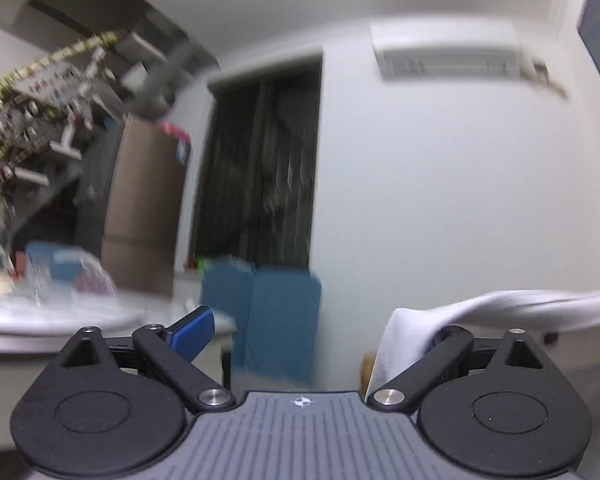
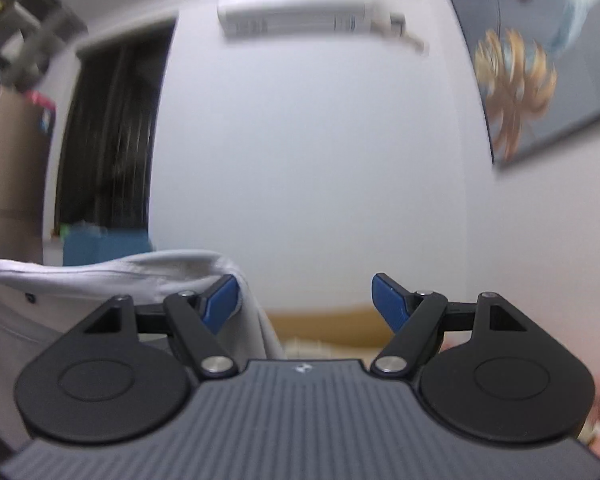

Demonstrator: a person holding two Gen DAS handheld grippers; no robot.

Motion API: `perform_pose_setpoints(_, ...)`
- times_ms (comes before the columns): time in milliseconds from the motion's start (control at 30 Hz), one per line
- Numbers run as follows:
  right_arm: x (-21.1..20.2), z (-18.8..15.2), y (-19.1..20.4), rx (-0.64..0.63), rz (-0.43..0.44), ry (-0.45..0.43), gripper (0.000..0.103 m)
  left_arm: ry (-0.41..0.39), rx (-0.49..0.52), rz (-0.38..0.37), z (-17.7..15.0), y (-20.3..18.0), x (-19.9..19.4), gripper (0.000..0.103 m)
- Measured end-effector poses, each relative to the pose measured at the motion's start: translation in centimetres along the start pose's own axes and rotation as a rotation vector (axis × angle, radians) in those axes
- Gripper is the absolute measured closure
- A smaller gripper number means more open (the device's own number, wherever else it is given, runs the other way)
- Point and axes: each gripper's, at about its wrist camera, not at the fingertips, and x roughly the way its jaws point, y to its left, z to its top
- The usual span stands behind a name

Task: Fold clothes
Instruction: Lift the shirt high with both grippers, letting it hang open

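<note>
A white garment [image 1: 500, 308] hangs stretched between the two grippers, raised in the air. In the left wrist view my left gripper [image 1: 312, 332] is wide open; the cloth is draped over its right finger and hides that pad, while the left blue pad [image 1: 192, 334] is bare. In the right wrist view the same white garment [image 2: 120, 272] is draped over the left blue pad [image 2: 220, 304] of my right gripper [image 2: 306, 304], which is also wide open. Its right pad [image 2: 390, 302] is bare. Both views are blurred and point at the wall.
A dark doorway [image 1: 260, 160], a wall air conditioner [image 1: 448, 50], a cardboard box [image 1: 148, 208] and a blue object [image 1: 280, 320] stand ahead. A cluttered shelf [image 1: 32, 112] and a white table [image 1: 60, 320] are at the left. A framed picture [image 2: 540, 60] hangs at the right.
</note>
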Motion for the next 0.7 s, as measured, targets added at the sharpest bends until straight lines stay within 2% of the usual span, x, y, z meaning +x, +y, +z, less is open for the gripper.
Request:
perform_pose_setpoints(67,-1.4,4.0,-1.2,0.024,-0.043,-0.088,0.027,-0.001,-0.047,0.007,4.1,1.0,0.0,0.011)
perform_pose_setpoints(133,-2.5,8.0,-2.9,0.075,-0.047,-0.155,0.027,0.012,-0.117,-0.082,7.1,2.3,0.1,0.015)
perform_pose_setpoints(167,-3.0,9.5,-3.6,0.094,-0.044,-0.175,0.026,0.016,-0.112,-0.132,8.3,2.4,-0.1,0.015)
perform_pose_setpoints(200,-3.3,10.0,-3.8,0.096,-0.033,-0.176,0.025,0.011,-0.078,-0.142,8.8,2.2,-0.3,0.015)
perform_pose_setpoints(267,-3.9,11.0,-4.2,0.097,-0.011,-0.176,0.025,-0.014,0.014,-0.111,8.6,1.5,-1.0,0.015)
perform_pose_setpoints(367,-4.0,7.5,-3.1,0.129,0.104,-0.076,0.025,-0.006,0.085,-0.112,6.5,0.9,-1.5,0.015)
perform_pose_setpoints(533,-4.7,-4.2,2.4,0.236,0.308,0.173,0.025,0.066,0.153,-0.102,1.1,0.7,-0.6,0.015)
perform_pose_setpoints(700,-6.1,-12.9,10.5,0.347,0.507,0.372,0.025,0.105,0.210,-0.111,-2.8,1.0,-0.2,0.015)
